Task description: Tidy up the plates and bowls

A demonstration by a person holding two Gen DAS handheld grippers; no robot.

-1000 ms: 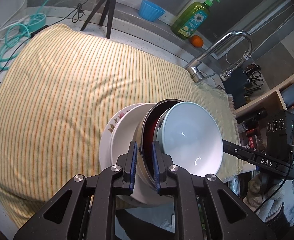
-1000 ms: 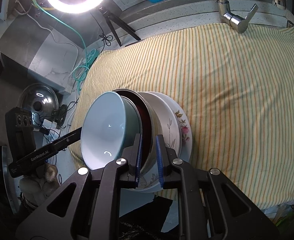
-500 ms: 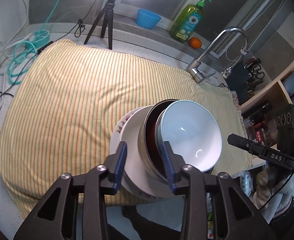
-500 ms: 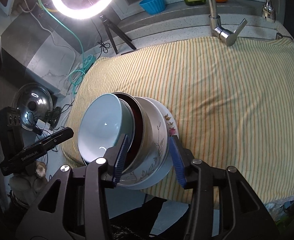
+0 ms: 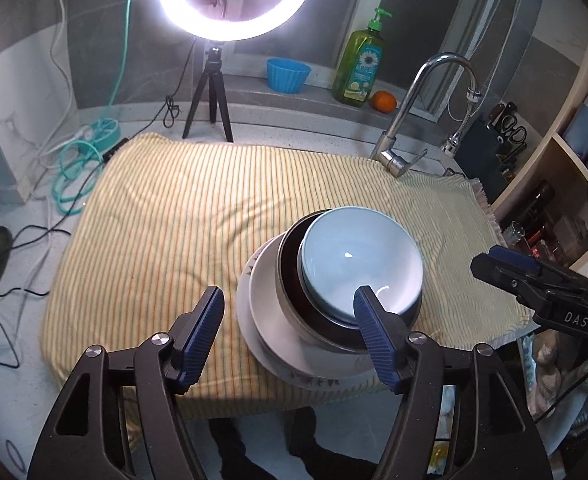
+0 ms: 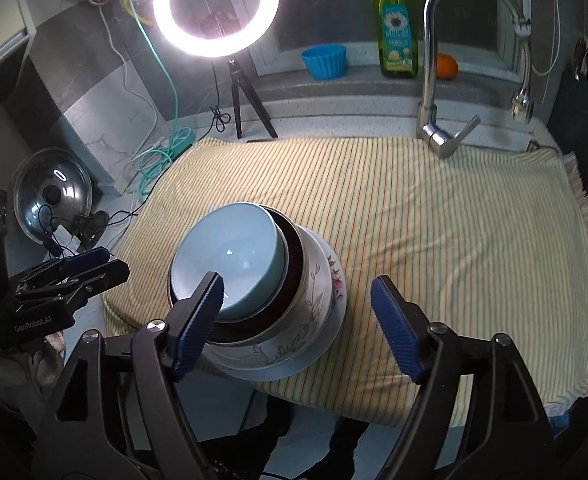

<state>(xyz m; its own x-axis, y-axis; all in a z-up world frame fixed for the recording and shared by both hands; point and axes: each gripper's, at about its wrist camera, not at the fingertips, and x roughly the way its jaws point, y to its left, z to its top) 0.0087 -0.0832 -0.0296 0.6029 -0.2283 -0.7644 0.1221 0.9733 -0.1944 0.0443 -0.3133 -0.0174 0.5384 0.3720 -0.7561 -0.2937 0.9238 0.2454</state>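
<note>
A nested stack sits on the yellow striped cloth [image 5: 166, 216] near its front edge. A pale blue bowl [image 5: 357, 260] lies on top, inside a dark metal-rimmed bowl [image 5: 294, 304], which rests in a white floral bowl [image 6: 313, 292] on a white plate [image 5: 254, 320]. The blue bowl also shows in the right wrist view [image 6: 230, 252]. My left gripper [image 5: 290, 332] is open, above and in front of the stack, holding nothing. My right gripper [image 6: 297, 320] is open, also pulled back over the stack. Each gripper shows at the edge of the other's view.
A ring light on a tripod [image 5: 214, 92], a blue cup [image 5: 288, 74], a green soap bottle [image 5: 359, 68] and an orange [image 5: 383, 101] stand at the back. A tap [image 5: 409, 120] rises at the back right. Cables [image 5: 78, 168] and a pot lid [image 6: 54, 196] lie left. Shelves [image 5: 565, 168] stand right.
Both grippers were shut on the rims of the stacked bowls. They opened, let go and pulled back and up. The stack now rests level on the cloth.
</note>
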